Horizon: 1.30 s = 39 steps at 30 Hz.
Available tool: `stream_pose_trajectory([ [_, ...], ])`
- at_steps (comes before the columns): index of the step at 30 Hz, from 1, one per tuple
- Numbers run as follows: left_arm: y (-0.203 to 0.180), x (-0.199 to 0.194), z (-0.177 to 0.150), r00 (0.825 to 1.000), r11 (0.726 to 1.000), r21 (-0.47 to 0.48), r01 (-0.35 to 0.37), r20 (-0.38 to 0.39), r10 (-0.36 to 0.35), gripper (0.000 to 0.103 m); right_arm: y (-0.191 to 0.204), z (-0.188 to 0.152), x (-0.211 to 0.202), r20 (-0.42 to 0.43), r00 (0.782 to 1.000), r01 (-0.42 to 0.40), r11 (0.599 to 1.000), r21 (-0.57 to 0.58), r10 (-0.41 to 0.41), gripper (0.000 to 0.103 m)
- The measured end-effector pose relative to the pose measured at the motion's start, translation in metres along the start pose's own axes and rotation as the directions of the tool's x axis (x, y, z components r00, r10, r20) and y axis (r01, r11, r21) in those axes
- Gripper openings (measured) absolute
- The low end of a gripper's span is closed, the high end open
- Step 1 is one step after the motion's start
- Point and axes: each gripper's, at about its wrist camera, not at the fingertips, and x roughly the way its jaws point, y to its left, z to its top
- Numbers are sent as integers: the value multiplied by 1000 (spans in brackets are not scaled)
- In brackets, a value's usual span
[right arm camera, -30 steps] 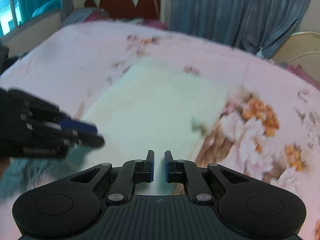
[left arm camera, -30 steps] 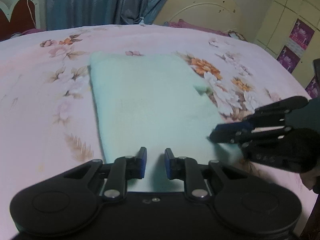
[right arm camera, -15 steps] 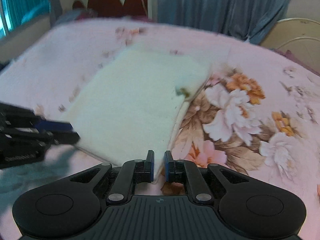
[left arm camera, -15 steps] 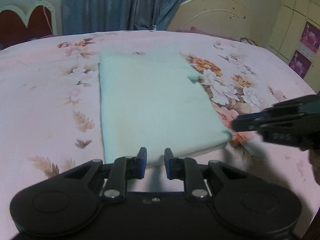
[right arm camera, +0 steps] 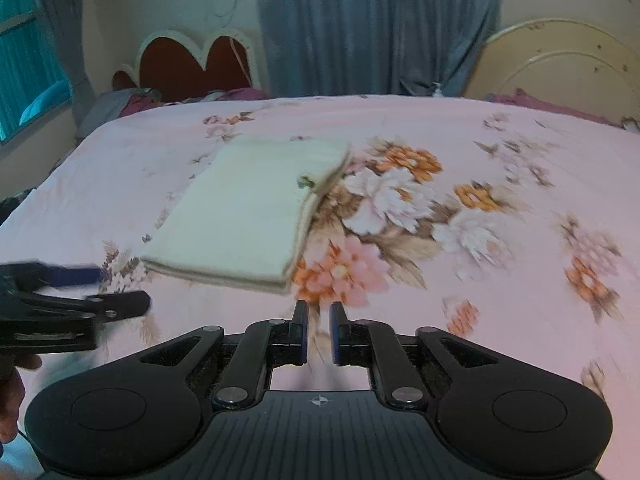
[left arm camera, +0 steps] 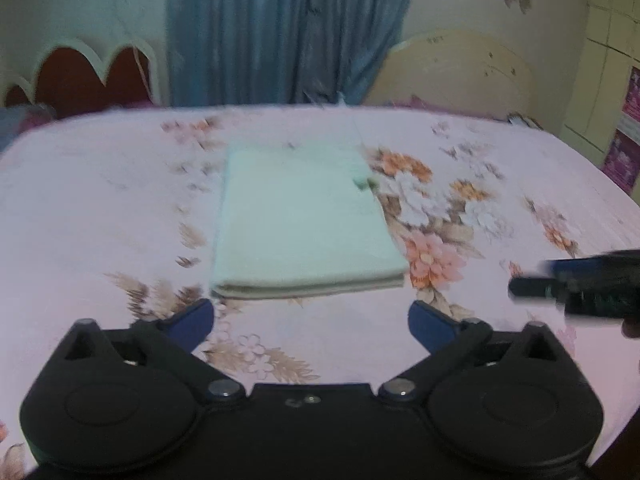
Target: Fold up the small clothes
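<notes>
A pale green folded cloth (left arm camera: 304, 224) lies flat on the pink floral bedsheet (left arm camera: 100, 208), its folded edge toward me. It also shows in the right wrist view (right arm camera: 248, 212). My left gripper (left arm camera: 311, 326) is open and empty, held a little short of the cloth's near edge. My right gripper (right arm camera: 319, 332) is shut on nothing, just short of the cloth's near right corner. The right gripper shows at the right edge of the left wrist view (left arm camera: 576, 284). The left gripper shows at the left edge of the right wrist view (right arm camera: 80, 292).
A red headboard (right arm camera: 192, 68) and blue curtains (right arm camera: 372, 24) stand behind the bed. A cream round headboard (right arm camera: 560, 64) leans at the back right. A cupboard with purple posters (left arm camera: 628, 136) is at the right.
Both grippers have pulled back from the cloth toward me. My left gripper has opened wide. The cloth now lies folded and free on the bed.
</notes>
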Motion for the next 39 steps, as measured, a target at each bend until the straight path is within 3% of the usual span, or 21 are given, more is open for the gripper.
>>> stream_pose_trajectory([
  [1,-2,-5,-1,1000,1000,-4,-6,-4,6,103,0,-4,-7,28,999,23,1000,5,-23,99],
  [2,-3,-12,-2,1000,1000,-14,-12,-8,12,103,0,-8,-13,57,998,33,999,3,-33,103],
  [17,-23,-102,-18,996,999,-36,-13,85,16,103,21,-35,-95,133,991,-5,999,49,-1,103],
  [26,-28,-125,-28,993,1000,-22,-1,116,4,103,27,-47,-125,169,986,2,999,47,-10,103],
  [39,-25,-136,-30,990,1000,-12,-1,142,3,103,33,-47,-138,187,982,1,999,35,-7,103],
])
